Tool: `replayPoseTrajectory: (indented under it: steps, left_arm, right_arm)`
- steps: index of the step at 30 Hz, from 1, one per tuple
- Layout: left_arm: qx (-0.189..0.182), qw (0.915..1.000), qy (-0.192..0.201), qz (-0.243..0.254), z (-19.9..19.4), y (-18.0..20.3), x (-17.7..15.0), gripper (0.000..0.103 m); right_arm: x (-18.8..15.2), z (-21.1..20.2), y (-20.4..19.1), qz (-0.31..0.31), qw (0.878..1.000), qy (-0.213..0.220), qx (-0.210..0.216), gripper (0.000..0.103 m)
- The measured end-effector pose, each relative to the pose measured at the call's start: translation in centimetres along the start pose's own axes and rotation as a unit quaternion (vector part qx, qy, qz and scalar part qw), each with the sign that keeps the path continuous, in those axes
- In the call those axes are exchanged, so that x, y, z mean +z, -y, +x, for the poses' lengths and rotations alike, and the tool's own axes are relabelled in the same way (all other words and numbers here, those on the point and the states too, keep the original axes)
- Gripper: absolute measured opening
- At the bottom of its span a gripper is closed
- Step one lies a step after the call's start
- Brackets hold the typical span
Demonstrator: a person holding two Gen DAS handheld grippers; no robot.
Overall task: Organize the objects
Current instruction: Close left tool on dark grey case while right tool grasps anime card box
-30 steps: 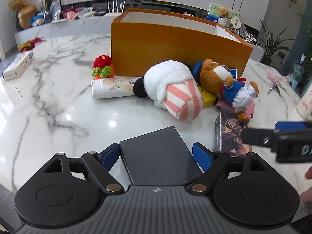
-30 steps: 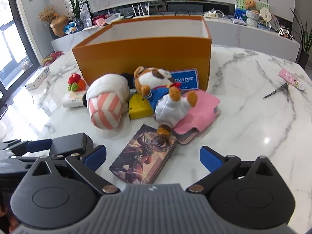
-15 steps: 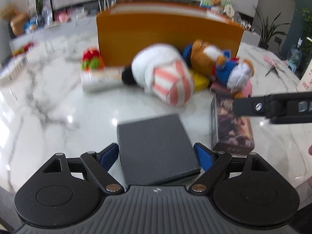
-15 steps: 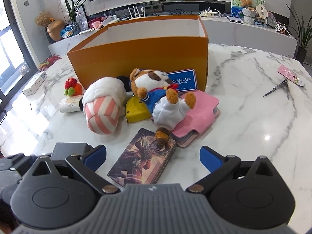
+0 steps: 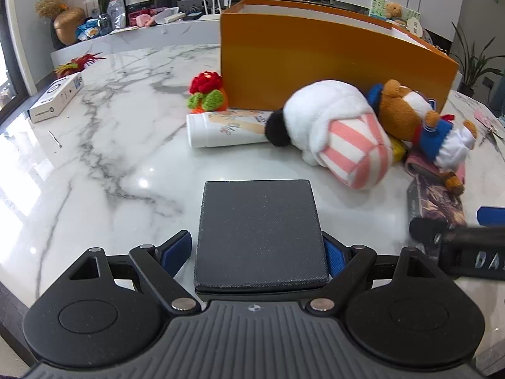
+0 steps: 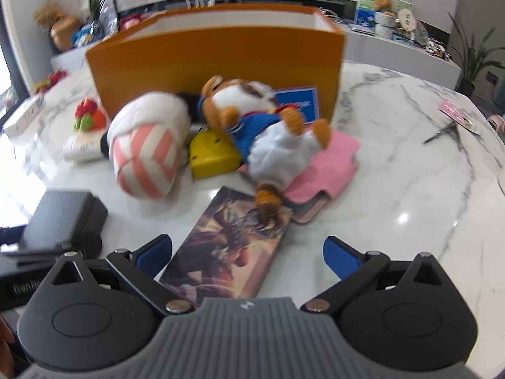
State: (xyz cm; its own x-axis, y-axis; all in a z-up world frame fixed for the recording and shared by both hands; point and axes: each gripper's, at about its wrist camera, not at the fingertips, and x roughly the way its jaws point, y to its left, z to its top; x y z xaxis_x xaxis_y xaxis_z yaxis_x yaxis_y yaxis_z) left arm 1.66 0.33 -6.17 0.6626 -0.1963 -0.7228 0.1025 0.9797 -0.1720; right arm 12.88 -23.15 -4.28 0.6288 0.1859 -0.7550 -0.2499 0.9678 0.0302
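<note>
Left wrist view: the left claw (image 5: 257,254) straddles a flat dark grey box (image 5: 260,230) lying on the marble bench (image 5: 104,145); its blue pads (image 5: 334,257) stand wide at the box's two sides, and I cannot tell whether they press on it or only flank it
Right wrist view: the right claw (image 6: 247,257) is spread wide and holds nothing; the near end of an illustrated card box (image 6: 230,243) lies between its fingers, closer to the left one
Goal spot: the orange box (image 5: 331,66) stands open-topped at the back of the bench, behind the pile
Pile: a striped plush (image 5: 341,132), a bear plush (image 5: 423,123), a white tube (image 5: 224,129) and a knitted toy (image 5: 206,96) lie in front of that box; a yellow piece (image 6: 213,156) and a pink case (image 6: 325,167) sit under the bear
Step in hand, as I judge it: each claw settles on its own flat item for a pick
Doing it well, left: centre the pads on the grey box's side walls, low enough to bite, then squeeze evenly so it lifts flat
Doing it well, right: shift so the card box's long edges sit evenly between both pads before closing
Watch: the bear's foot rests on the card box's far end, so lift slowly
Spacing: the claws are near each other; move one at a time
</note>
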Motion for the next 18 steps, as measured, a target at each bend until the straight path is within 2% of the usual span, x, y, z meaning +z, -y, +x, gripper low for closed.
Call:
replayPoseTrajectory:
  steps: [4, 9, 11, 18]
  left_arm:
    - [0.006, 1.0000, 0.008, 0.001, 0.2, -0.1, 0.0, 0.100]
    - [0.011, 0.9998, 0.019, -0.004, 0.5, -0.1, 0.1, 0.100]
    - [0.014, 0.9997, 0.018, -0.008, 0.6, 0.0, 0.2, 0.101]
    - [0.019, 0.9994, 0.026, -0.011, 0.7, 0.1, 0.1, 0.102]
  right_arm:
    - [-0.4, 0.3, -0.2, -0.011, 1.000, -0.004, -0.006, 0.102]
    - [-1.1, 0.3, 1.3, 0.012, 1.000, -0.013, -0.002, 0.102]
    - [-1.5, 0.4, 1.4, 0.000, 1.000, -0.011, -0.010, 0.102]
    - [-2.4, 0.4, 1.3, 0.006, 0.999, 0.026, -0.022, 0.102]
